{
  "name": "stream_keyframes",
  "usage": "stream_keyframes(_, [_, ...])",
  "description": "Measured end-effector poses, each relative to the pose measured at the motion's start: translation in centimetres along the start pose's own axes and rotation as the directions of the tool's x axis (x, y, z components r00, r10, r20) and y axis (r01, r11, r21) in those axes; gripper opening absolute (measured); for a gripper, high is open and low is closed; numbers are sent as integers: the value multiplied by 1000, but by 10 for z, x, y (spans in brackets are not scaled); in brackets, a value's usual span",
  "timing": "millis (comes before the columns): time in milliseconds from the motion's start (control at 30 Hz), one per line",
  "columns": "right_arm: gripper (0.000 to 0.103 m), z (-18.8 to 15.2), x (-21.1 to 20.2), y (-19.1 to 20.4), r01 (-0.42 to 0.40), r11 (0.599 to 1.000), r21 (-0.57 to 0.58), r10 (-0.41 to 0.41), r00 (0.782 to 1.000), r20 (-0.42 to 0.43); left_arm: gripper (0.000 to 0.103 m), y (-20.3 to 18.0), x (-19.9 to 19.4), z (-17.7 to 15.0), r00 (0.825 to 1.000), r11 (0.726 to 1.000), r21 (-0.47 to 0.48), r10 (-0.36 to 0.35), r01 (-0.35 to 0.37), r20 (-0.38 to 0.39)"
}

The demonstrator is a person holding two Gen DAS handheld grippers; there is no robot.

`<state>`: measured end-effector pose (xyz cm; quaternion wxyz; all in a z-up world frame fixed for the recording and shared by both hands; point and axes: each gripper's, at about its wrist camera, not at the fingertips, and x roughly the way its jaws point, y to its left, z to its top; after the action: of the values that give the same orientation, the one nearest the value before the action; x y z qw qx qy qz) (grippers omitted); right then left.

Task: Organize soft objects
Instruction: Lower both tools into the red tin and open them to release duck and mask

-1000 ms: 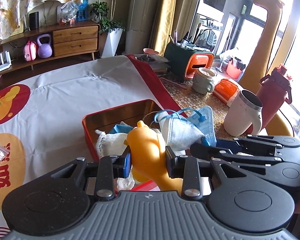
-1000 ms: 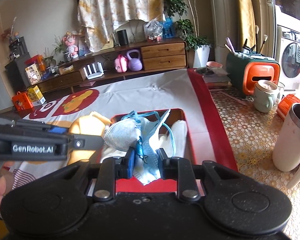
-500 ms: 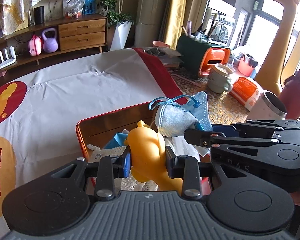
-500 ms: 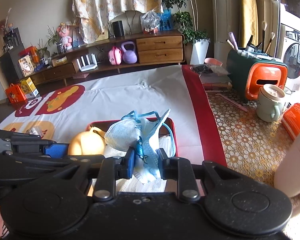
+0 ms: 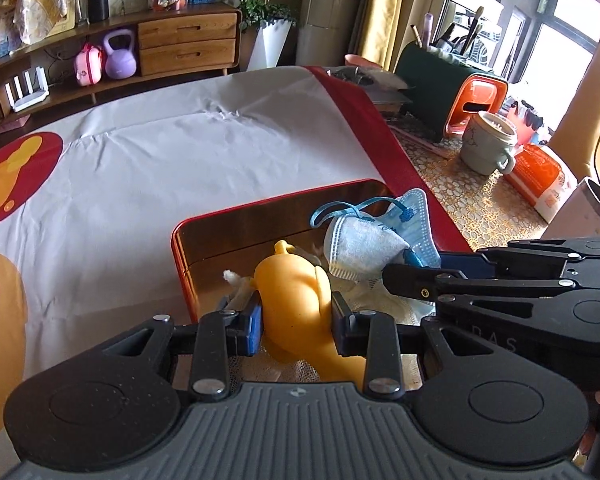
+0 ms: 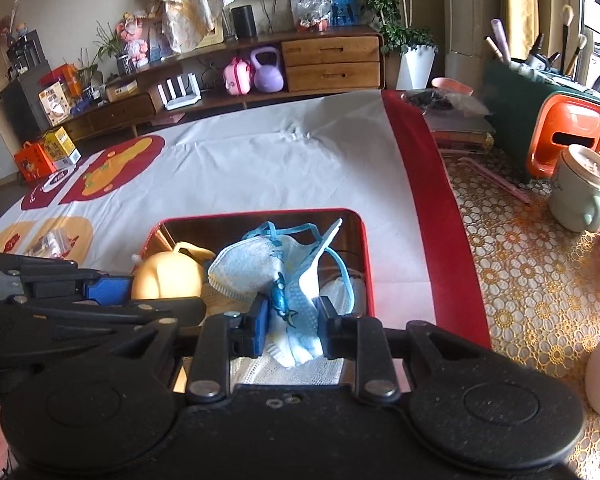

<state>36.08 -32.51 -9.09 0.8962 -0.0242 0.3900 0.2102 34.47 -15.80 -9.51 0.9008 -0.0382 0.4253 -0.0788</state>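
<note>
Claws: left pinching yellow toy, right easing off mask; "DAS" on right.

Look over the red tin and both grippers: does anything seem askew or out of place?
Nothing is spilled or damaged. The blue face mask sits crumpled with its straps looping loose above the red tin, not lying flat. The yellow toy hangs tilted over it.
</note>
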Motion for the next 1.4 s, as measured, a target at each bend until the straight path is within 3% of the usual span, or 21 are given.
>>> stream_keyframes(533, [32,-6,19,1,6,1000,-13,-6,999,-36,33,1,19,-12,999,1000,27,5,-4,-37])
stream_keyframes(900, [45,-4,2,-2,20,1000,14,-20,1000,-6,47,1,-1,-12,1000,1000,11,-6,7,-15])
stream_keyframes(967, [46,-5,-3,-2,21,1000,17,-21,1000,0,54,1,-7,-13,1000,1000,13,5,-5,2])
stream_keyframes(1167, [54,-5,-20,-1,11,1000,24,-11,1000,27,64,5,-26,-13,999,1000,2,-2,2,33])
stream_keyframes(1400, [60,-8,-41,6,6,1000,10,-6,999,49,65,4,-52,-17,997,1000,27,-10,8,74])
